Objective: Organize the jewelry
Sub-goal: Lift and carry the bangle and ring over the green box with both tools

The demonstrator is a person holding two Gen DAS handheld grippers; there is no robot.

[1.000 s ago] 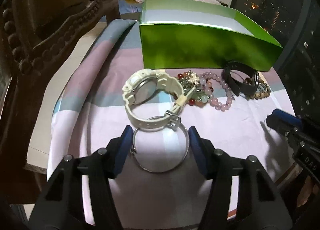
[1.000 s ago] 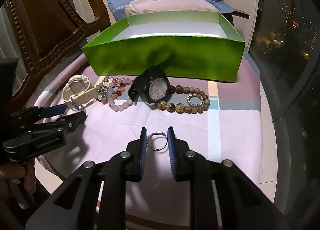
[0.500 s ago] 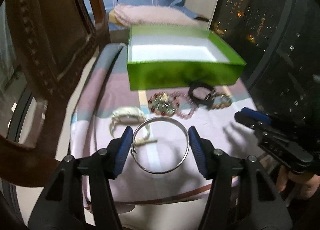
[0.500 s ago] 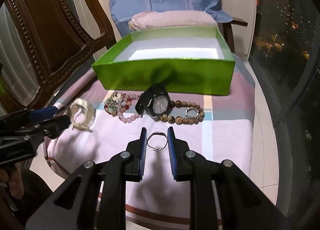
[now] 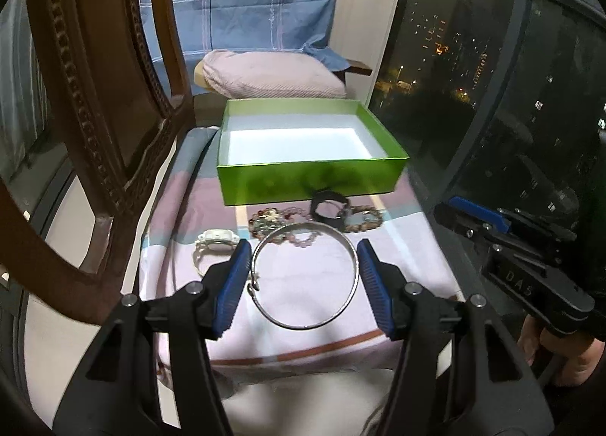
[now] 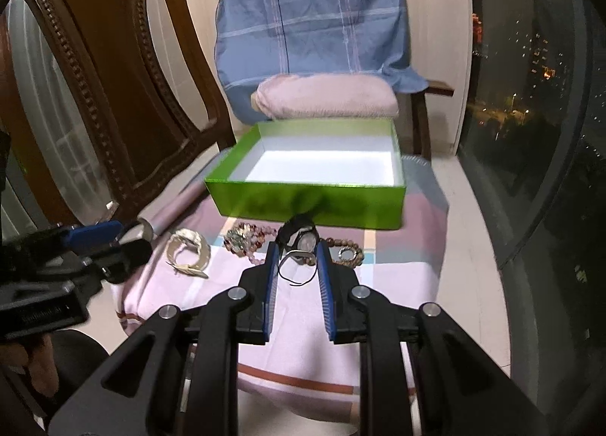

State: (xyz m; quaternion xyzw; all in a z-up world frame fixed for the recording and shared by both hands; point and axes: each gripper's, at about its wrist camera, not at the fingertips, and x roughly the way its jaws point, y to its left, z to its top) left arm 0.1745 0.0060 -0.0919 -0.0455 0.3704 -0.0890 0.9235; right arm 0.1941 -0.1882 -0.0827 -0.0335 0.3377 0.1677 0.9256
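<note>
silver metal, a plain round bangle [image 5: 305,277], sits clamped across its width between the blue pads of the left gripper [image 5: 304,282], raised above the pink striped cloth [image 5: 303,337]. the right gripper [image 6: 294,277] is nearly closed on a small thin wire ring [image 6: 297,265]; it looks pinched at its sides, though the wire is too fine to be sure how firmly. the open green cardboard box with a white floor [image 5: 310,178] stands at the far end of the cloth, empty as far as can be seen. to finish the step well, carry both pieces far enough to clear the near green wall, lower them close to the white floor, then part the pads so nothing bounces. the cream watch [image 5: 214,246], bead bracelets [image 5: 280,224] and black watch [image 6: 301,237] lie in a row just near of the box, so pass above them.
</note>
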